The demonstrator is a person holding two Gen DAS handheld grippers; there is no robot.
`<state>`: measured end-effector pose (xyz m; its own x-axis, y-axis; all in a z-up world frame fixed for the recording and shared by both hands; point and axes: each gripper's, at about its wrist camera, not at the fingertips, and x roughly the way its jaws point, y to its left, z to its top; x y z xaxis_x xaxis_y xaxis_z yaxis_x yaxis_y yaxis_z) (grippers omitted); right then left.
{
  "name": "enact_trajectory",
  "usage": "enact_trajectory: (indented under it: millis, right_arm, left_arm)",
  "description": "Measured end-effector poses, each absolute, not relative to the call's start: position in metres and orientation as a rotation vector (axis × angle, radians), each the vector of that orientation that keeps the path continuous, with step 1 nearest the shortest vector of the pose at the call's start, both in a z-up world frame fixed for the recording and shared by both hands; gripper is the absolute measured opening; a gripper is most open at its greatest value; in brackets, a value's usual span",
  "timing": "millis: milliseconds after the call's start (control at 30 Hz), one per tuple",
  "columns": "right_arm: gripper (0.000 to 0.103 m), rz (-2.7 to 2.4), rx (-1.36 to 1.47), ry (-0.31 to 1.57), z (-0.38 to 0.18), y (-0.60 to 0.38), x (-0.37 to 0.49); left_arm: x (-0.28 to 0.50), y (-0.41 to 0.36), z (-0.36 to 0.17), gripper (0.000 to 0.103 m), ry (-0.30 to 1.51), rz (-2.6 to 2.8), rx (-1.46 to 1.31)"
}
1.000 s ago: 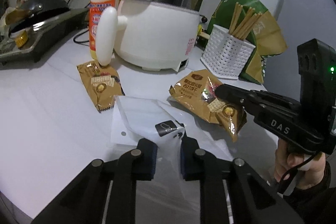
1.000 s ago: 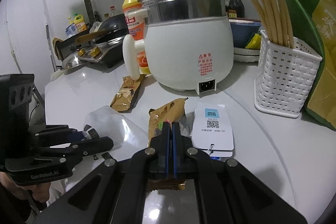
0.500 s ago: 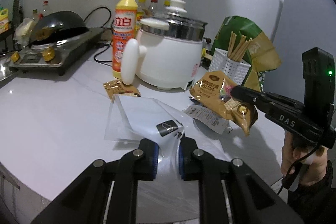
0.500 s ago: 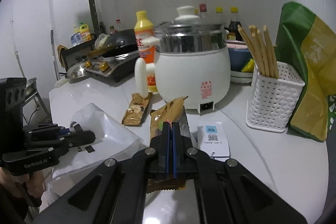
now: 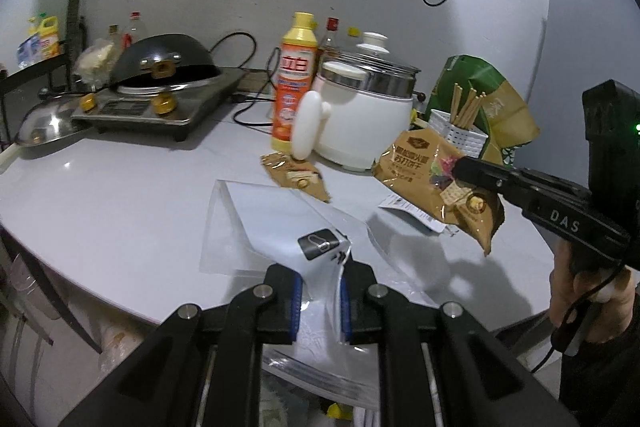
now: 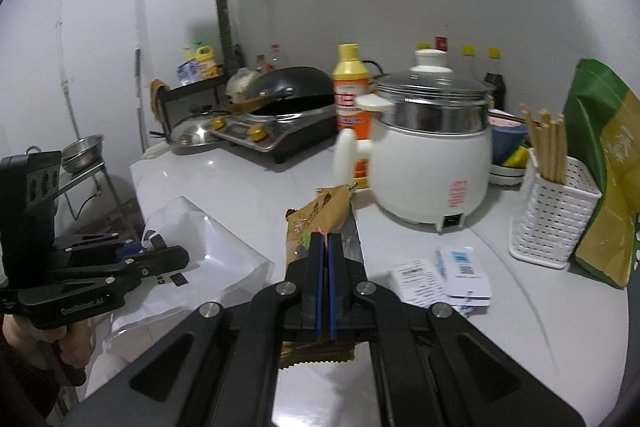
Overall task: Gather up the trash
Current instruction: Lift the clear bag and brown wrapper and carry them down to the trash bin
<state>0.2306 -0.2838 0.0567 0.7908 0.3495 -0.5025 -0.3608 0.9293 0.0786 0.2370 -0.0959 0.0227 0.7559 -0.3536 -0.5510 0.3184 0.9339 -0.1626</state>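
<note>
Across the glossy white countertop (image 5: 100, 203) against the grey wall, we clamp our left gripper (image 5: 320, 285) on the clear plastic bag (image 5: 272, 219) at lower centre, our right gripper (image 6: 325, 247) clenching the brown foil snack wrapper (image 6: 320, 215) mid-frame.

White electric pot (image 5: 362, 125), orange detergent bottle (image 5: 291, 87), chopstick basket (image 6: 554, 217), wok (image 5: 164, 59)

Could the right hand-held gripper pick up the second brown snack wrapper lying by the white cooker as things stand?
Probably not yet. The right hand-held gripper is shut on a brown snack packet, so its jaws are occupied. The path to the second wrapper on the counter looks free otherwise.
</note>
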Motion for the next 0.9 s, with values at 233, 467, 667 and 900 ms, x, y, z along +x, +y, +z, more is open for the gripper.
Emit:
enact_trajectory:
  millis: [233,467,667,900]
  right_arm:
    - [0.002,0.437,-0.069,0.538,0.054,-0.242,0.211]
    - [0.002,0.482,-0.114,0.547,0.051,-0.205,0.197]
    - [0.002,0.513,-0.141,0.558,0.044,-0.177,0.185]
    - [0.002,0.564,-0.182,0.588,0.029,-0.143,0.177]
  left_arm:
    - [0.21,-0.062,0.017,0.014,0.605,-0.315,-0.079]
    - [0.19,-0.028,0.004,0.014,0.609,-0.271,-0.116]
    - [0.176,-0.005,-0.006,0.014,0.615,-0.249,-0.136]
    - [0.162,0.02,-0.026,0.014,0.633,-0.212,-0.17]
